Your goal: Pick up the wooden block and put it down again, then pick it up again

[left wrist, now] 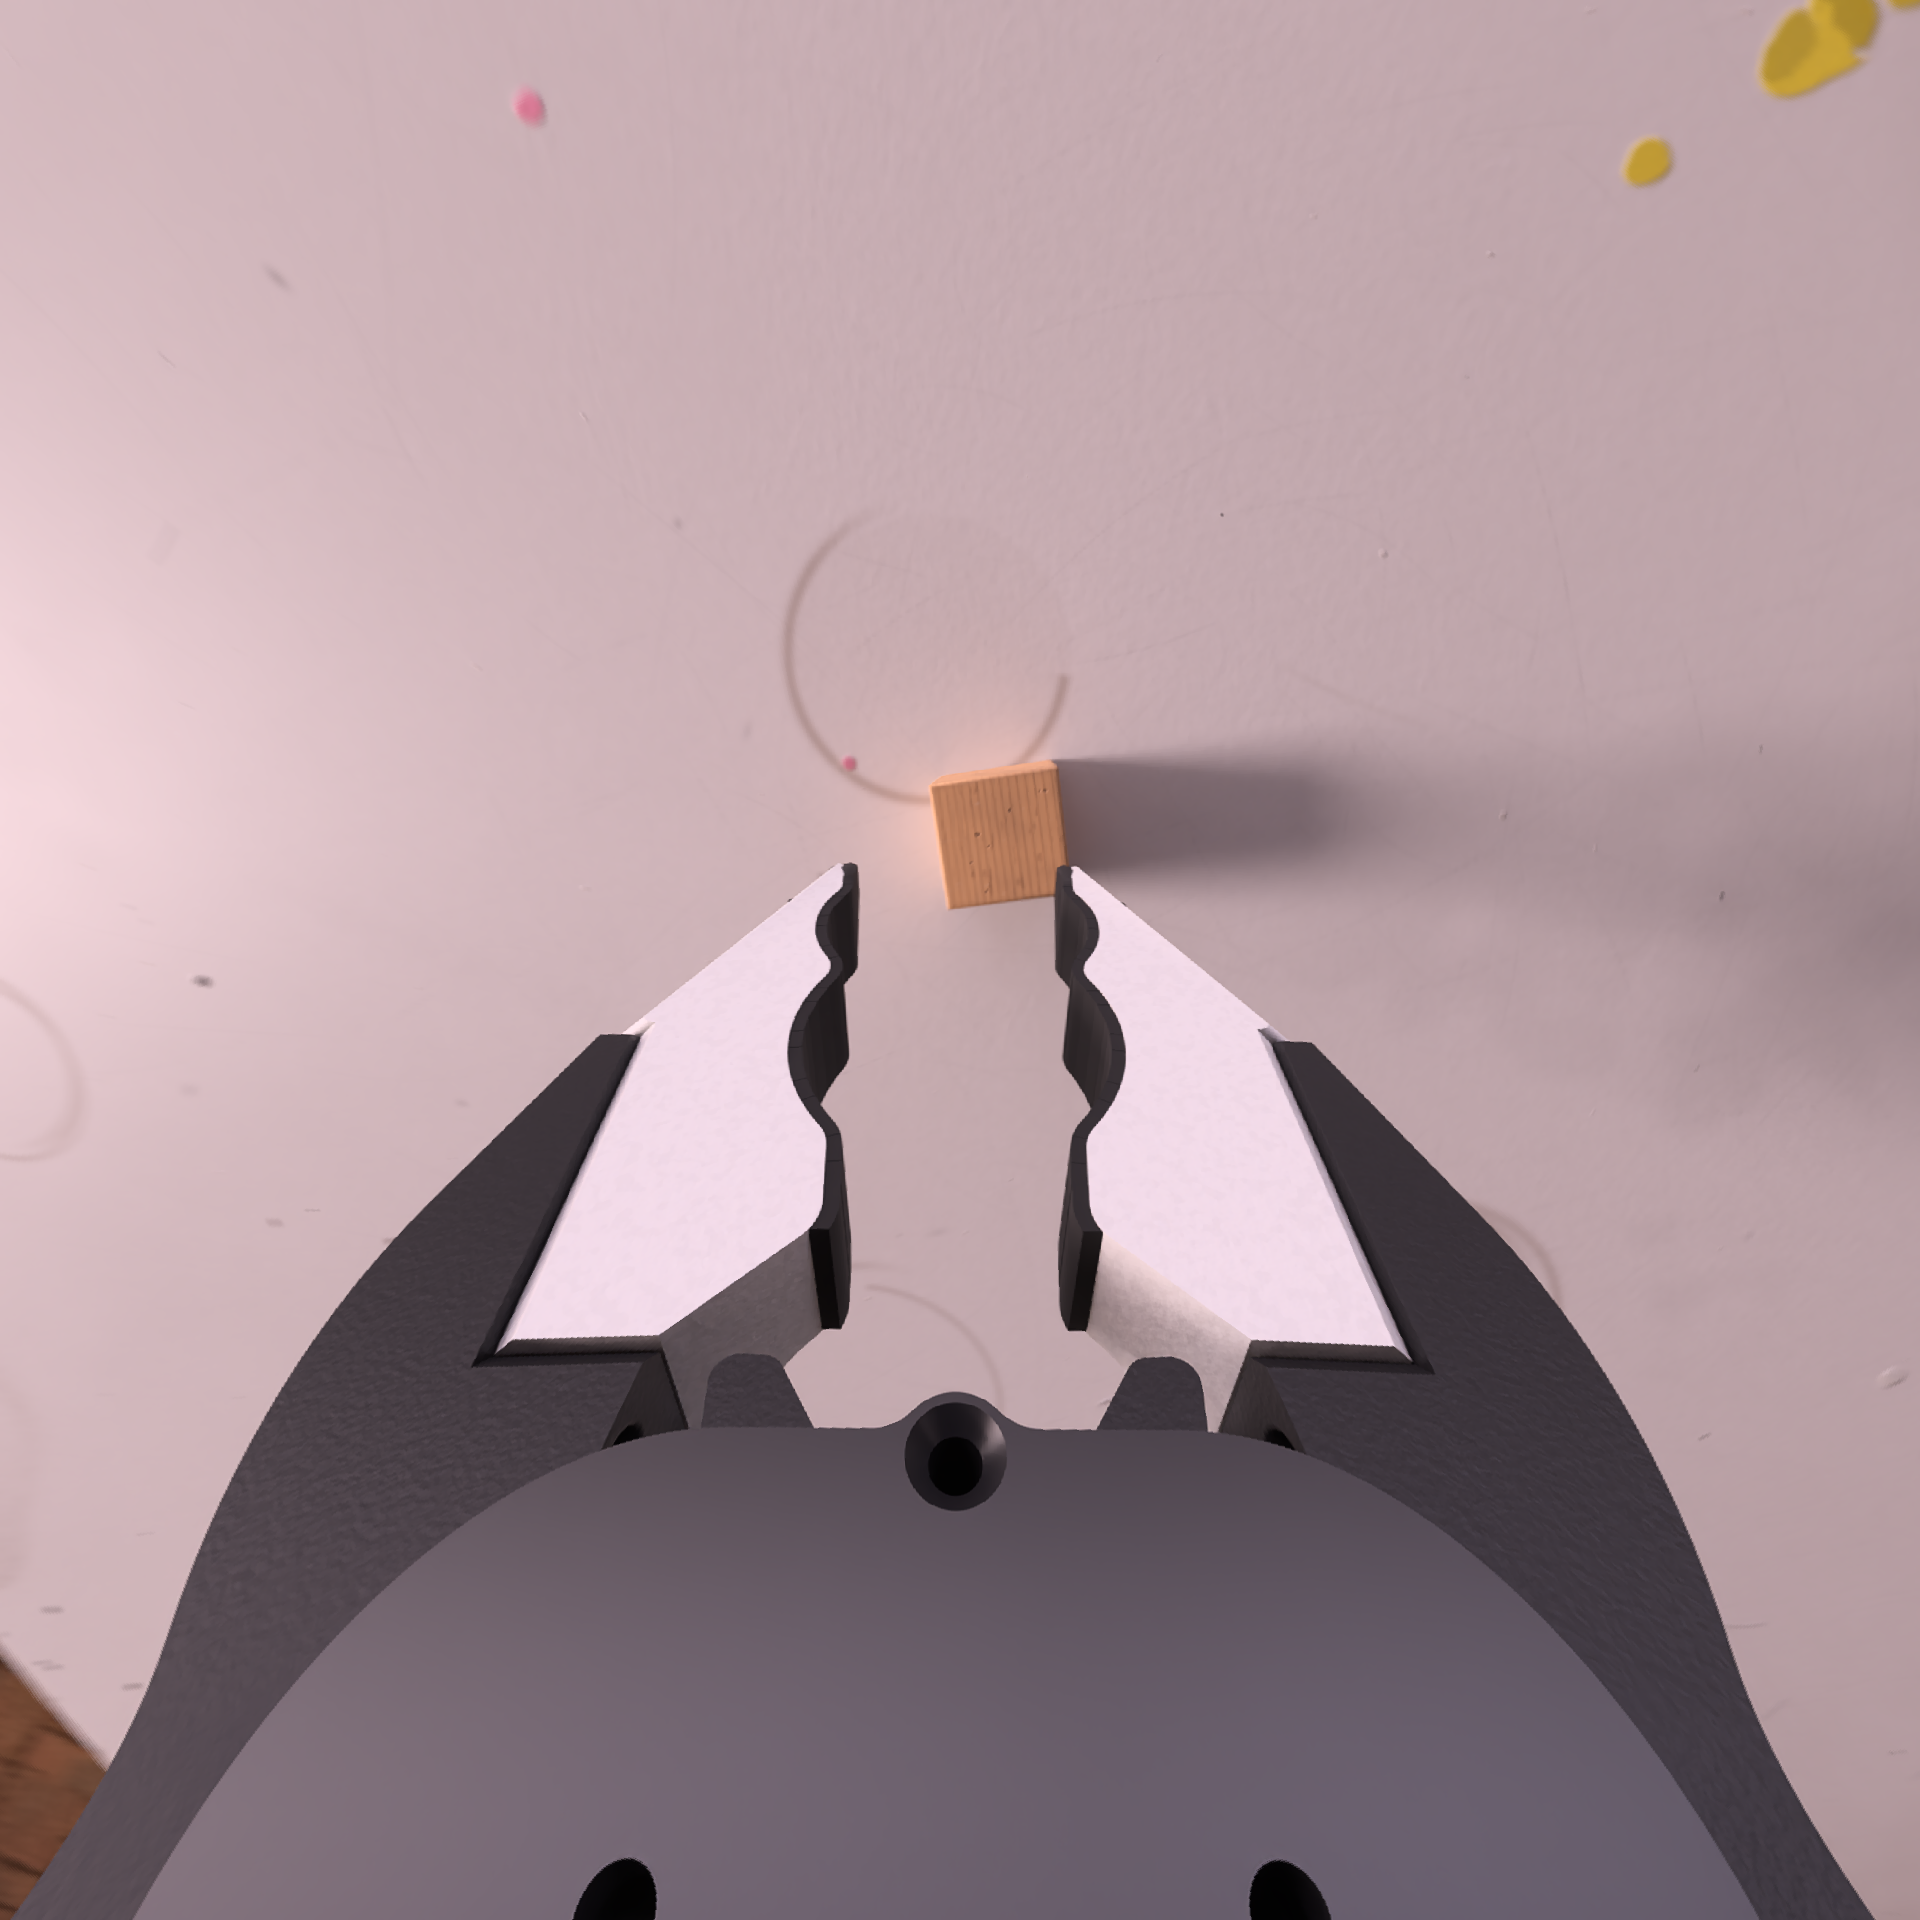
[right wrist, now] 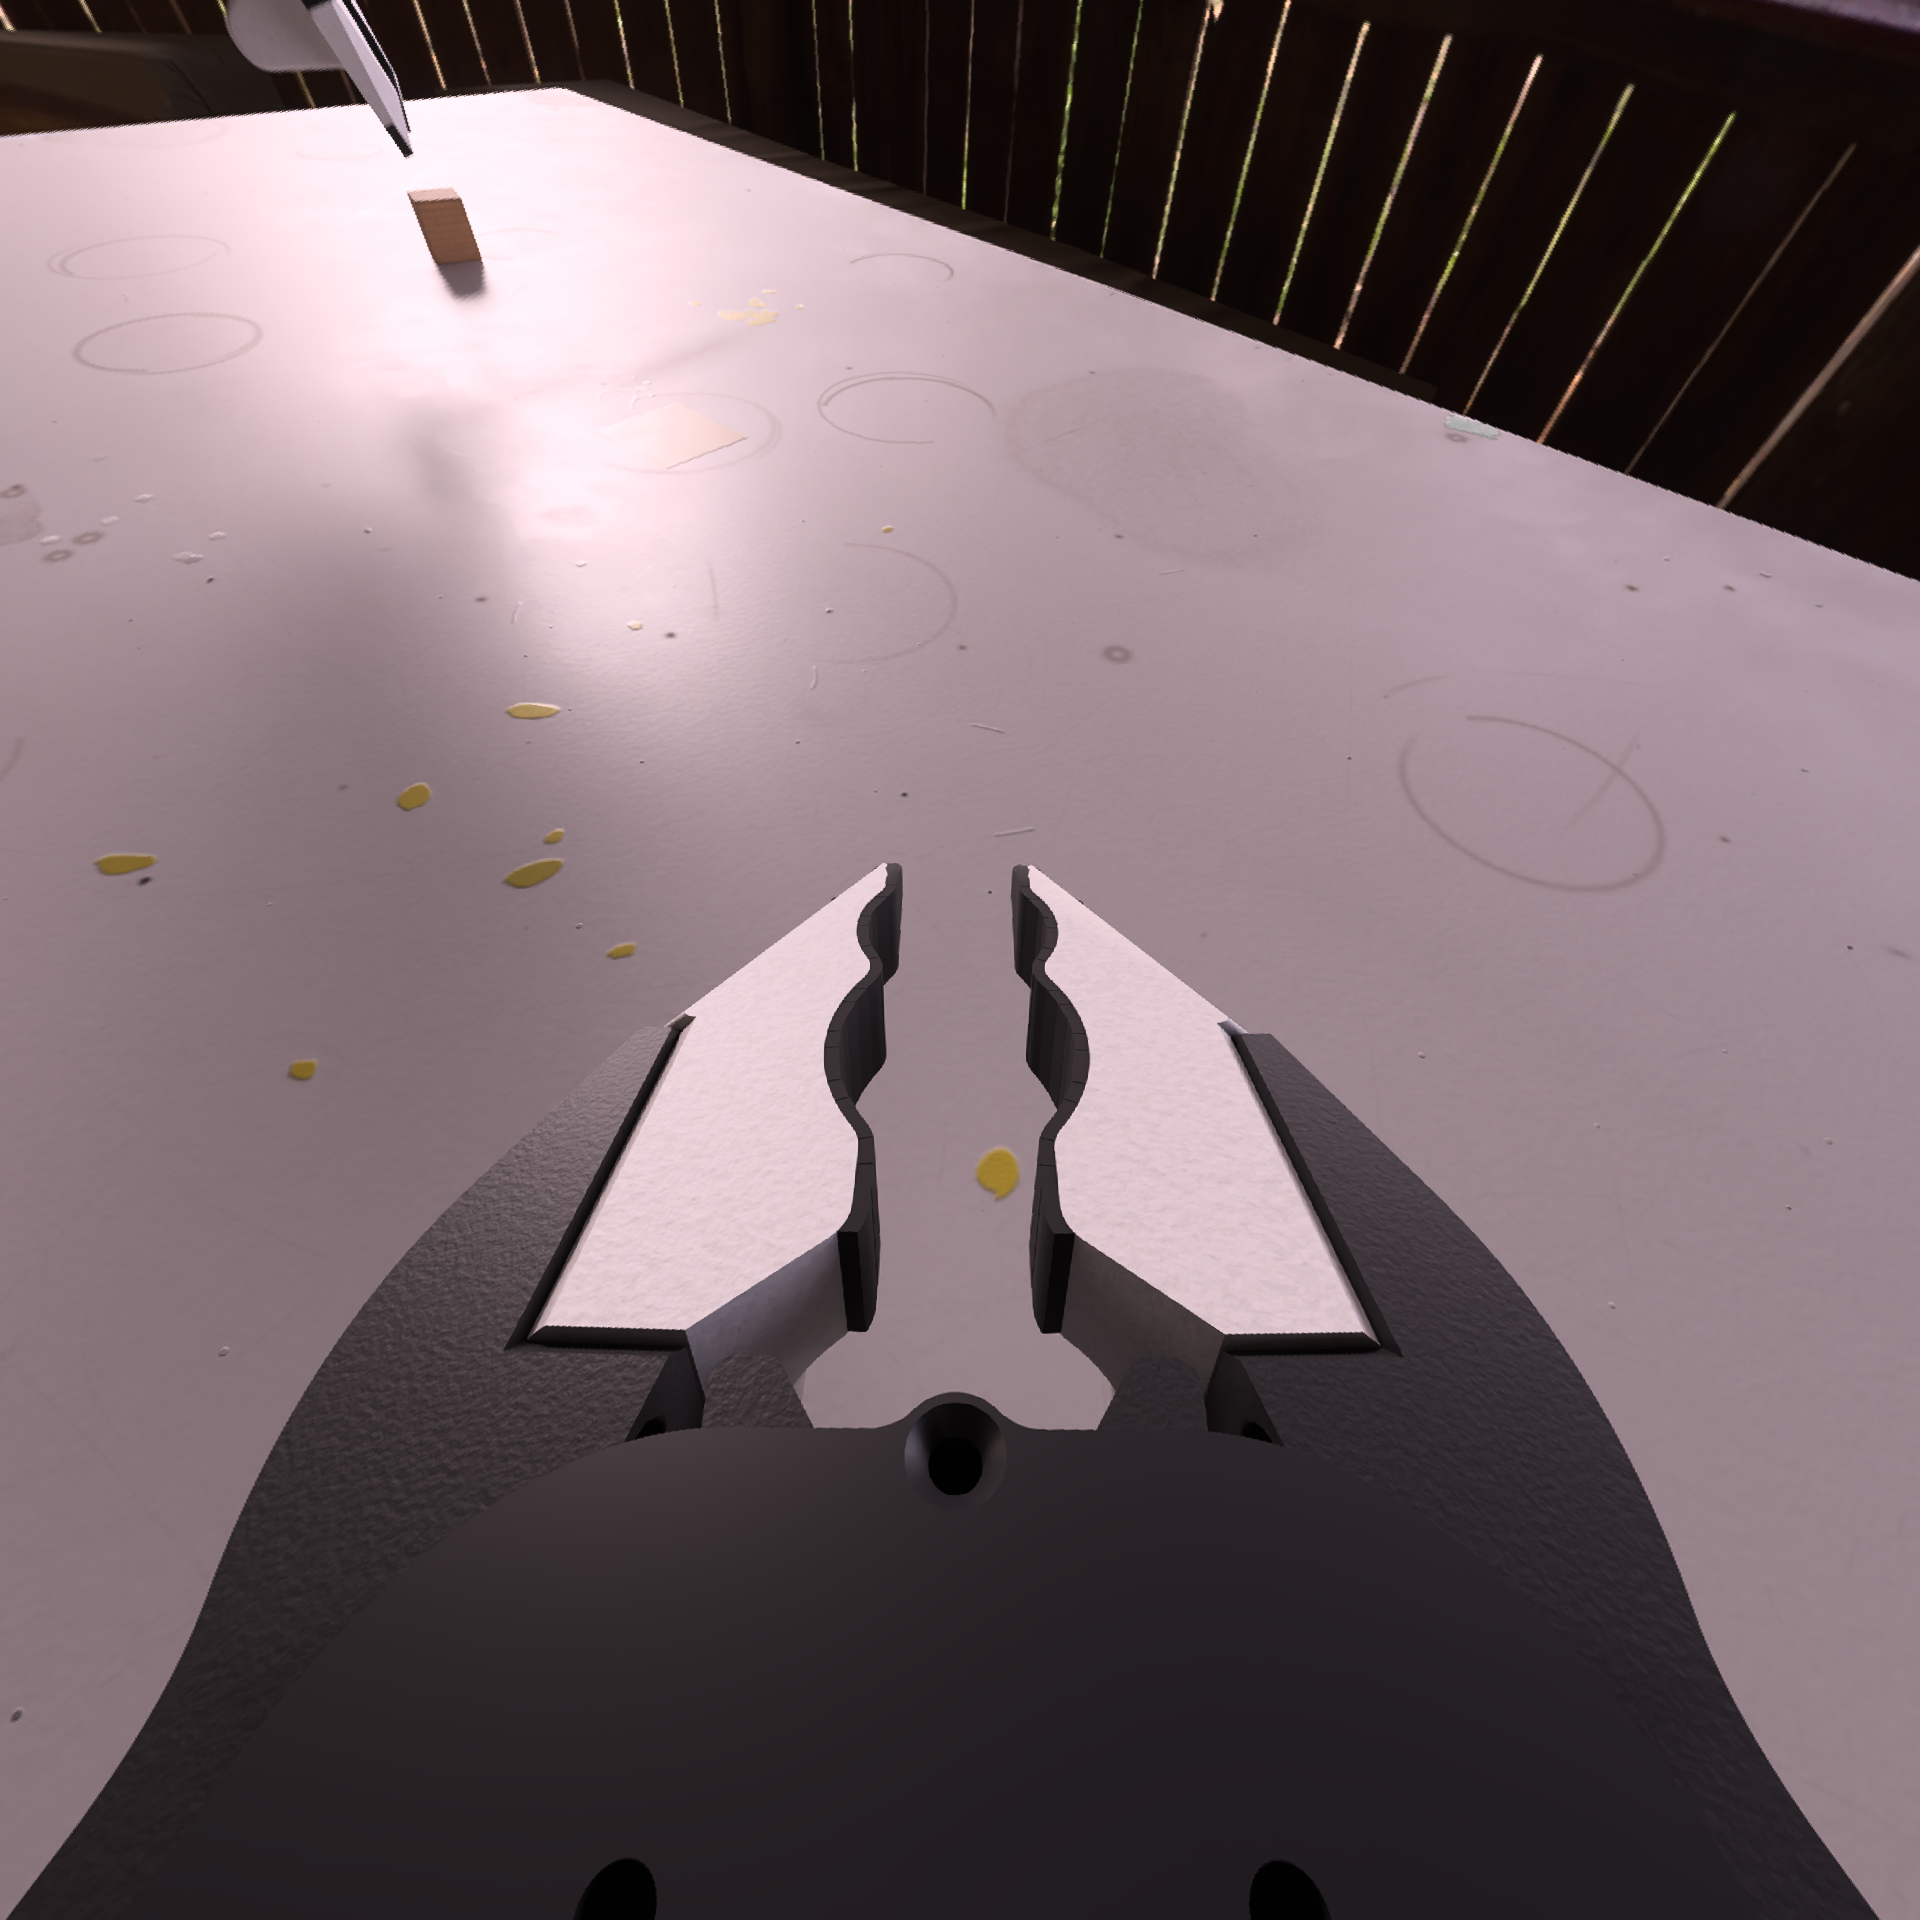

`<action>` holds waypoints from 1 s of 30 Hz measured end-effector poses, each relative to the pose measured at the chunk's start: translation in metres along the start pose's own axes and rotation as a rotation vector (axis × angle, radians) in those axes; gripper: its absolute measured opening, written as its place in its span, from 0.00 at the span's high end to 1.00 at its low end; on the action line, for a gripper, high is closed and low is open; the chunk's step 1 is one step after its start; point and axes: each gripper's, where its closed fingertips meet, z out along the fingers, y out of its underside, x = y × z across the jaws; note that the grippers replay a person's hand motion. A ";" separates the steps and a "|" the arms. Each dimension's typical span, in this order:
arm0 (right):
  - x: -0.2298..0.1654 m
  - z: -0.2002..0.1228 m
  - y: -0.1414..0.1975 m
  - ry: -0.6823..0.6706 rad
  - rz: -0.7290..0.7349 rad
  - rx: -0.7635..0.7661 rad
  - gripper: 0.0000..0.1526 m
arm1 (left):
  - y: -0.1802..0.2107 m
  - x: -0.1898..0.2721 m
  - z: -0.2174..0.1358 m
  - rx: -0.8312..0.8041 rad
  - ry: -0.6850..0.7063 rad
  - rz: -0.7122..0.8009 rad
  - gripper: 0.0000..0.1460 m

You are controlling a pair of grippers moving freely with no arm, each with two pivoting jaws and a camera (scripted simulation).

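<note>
A small light wooden block (left wrist: 995, 837) rests on the pale pinkish table (left wrist: 416, 520). My left gripper (left wrist: 956, 871) is open and empty, pointing down from above, with the block just beyond its fingertips and clear of them. In the right wrist view the block (right wrist: 445, 224) stands far off at the upper left, with the left gripper's fingers (right wrist: 372, 83) hovering above it, apart from it. My right gripper (right wrist: 956, 871) is open and empty, low over the table, far from the block.
The table (right wrist: 1247, 623) bears ring marks, yellow paint spots (right wrist: 997, 1172) and a pale square patch (right wrist: 675, 436). Its far edge runs along a dark slatted fence (right wrist: 1351, 156). A strip of wooden floor (left wrist: 31, 1725) shows at the lower left in the left wrist view.
</note>
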 end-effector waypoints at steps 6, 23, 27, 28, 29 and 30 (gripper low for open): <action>0.001 -0.001 0.000 0.006 0.002 0.001 0.86 | 0.004 0.001 0.031 -0.033 0.003 -0.148 0.68; 0.001 -0.001 0.005 0.005 -0.008 -0.022 0.87 | 0.012 0.009 0.021 -0.031 0.061 -0.161 0.80; 0.000 0.000 0.007 0.009 -0.013 -0.034 0.87 | 0.007 0.005 0.029 -0.014 0.029 -0.201 0.71; 0.001 -0.001 0.007 0.012 -0.010 -0.034 0.87 | 0.008 0.005 0.032 -0.029 0.022 -0.208 0.71; 0.002 -0.001 0.007 0.015 -0.008 -0.033 0.87 | 0.008 0.004 0.034 -0.026 0.010 -0.201 0.72; 0.003 -0.002 0.007 0.019 -0.006 -0.033 0.87 | 0.008 0.005 0.035 -0.026 0.005 -0.198 0.73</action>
